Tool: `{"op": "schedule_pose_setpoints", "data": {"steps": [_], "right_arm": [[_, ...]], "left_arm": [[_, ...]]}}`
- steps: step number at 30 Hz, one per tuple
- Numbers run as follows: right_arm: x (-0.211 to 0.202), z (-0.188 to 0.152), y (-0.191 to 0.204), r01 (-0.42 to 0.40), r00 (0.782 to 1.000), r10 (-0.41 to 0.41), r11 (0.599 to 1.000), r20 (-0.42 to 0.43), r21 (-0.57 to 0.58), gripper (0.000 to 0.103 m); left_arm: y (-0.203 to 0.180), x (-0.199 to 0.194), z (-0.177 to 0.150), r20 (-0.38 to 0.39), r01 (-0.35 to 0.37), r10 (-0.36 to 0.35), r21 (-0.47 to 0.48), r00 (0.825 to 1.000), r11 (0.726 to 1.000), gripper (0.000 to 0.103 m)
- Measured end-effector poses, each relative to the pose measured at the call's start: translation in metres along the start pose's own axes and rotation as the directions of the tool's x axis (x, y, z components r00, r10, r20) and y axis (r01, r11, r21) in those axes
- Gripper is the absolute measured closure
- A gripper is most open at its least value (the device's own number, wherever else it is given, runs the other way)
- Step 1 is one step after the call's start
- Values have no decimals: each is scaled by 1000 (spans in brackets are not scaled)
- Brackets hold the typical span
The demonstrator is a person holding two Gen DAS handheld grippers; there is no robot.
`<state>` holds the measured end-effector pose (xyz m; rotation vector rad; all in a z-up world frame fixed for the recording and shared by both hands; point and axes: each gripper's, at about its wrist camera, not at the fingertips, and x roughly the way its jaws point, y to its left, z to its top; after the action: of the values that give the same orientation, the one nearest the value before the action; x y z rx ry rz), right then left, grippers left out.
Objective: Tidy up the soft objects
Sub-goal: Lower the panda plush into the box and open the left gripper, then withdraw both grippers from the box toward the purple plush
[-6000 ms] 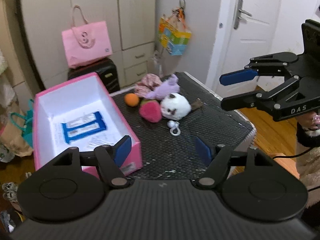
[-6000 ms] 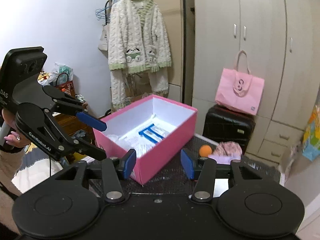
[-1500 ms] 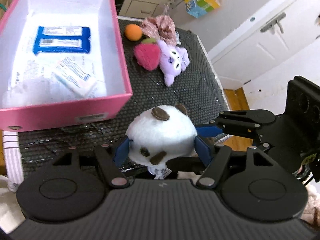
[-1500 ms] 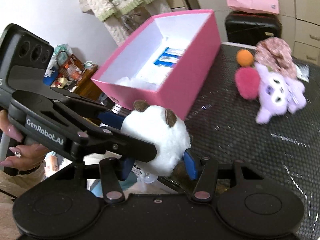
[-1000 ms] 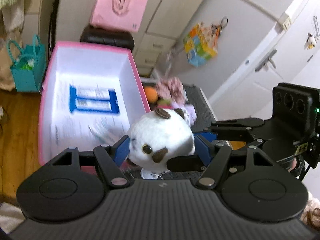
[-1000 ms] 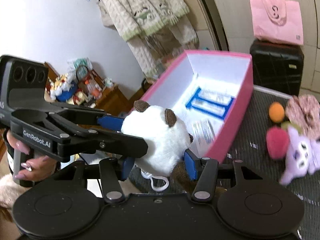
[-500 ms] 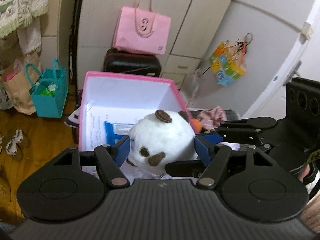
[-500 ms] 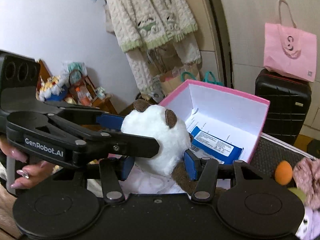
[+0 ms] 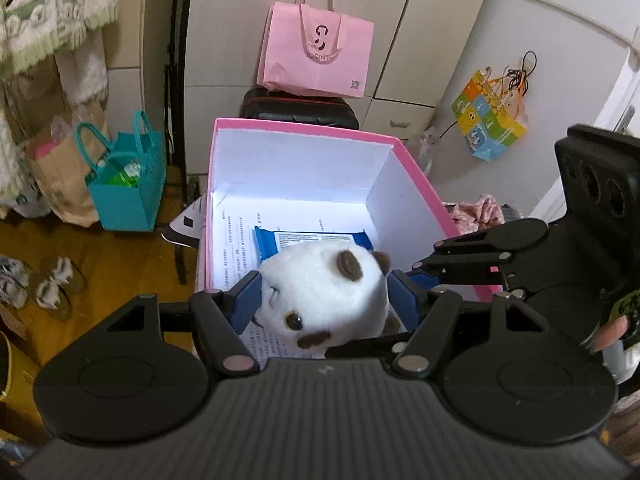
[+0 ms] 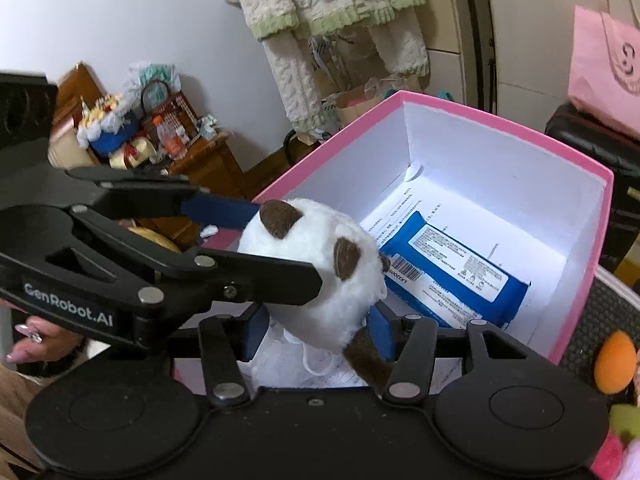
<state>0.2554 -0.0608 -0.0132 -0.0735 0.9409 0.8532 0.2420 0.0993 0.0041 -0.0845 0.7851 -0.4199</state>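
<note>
The pink box (image 9: 416, 172) is the largest thing in view, open at the top with white inner walls, its long axis running away from the left wrist camera toward the cupboards. On its floor lie printed sheets and a blue packet (image 10: 452, 276), which lies lengthwise along the box. A pink bag (image 9: 316, 56) stands on a black suitcase (image 9: 300, 108) behind the box's far end, and a teal bag (image 9: 128, 184) sits on the wooden floor to the box's left.

The plush toy (image 9: 324, 296), a round white ball with brown ears, hangs over the near end of the box, above the sheets. It has no clear long axis. In the left wrist view its eye and brown patch face down toward the camera, and its ears point up and away toward the far wall of the box. A brown tail (image 10: 368, 356) sticks out low on its near side in the right wrist view.

Both tools grip it together. The left gripper (image 9: 324, 300) has its blue pads pressed into the toy's two flanks, at a middling width. The right gripper (image 10: 316, 332) clamps it likewise from a crossing angle.

A second and a half ago the toy was held the same way over the dark table, short of the box; now it is over the box's interior and lower, near the rim.

An orange ball (image 10: 614, 360) lies on the table to the right of the box.
</note>
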Motion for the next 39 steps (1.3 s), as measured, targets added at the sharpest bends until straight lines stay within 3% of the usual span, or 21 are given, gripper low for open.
{"op": "schedule_pose_setpoints", "data": {"steps": [7, 18, 33, 39], "right_arm": [[-2, -12, 7, 33, 999, -33, 999, -7, -26, 42], [-68, -26, 25, 127, 989, -122, 991, 86, -50, 41], [-169, -69, 63, 242, 947, -211, 964, 241, -107, 40], [-205, -96, 76, 275, 929, -229, 952, 291, -131, 38]], "left_arm": [[-7, -3, -9, 3, -29, 29, 49, 1000, 998, 34], [-37, -53, -8, 72, -88, 79, 124, 994, 988, 32], [-117, -136, -37, 211, -138, 71, 320, 975, 938, 27], [-145, -152, -49, 202, -114, 38, 375, 979, 920, 25]]}}
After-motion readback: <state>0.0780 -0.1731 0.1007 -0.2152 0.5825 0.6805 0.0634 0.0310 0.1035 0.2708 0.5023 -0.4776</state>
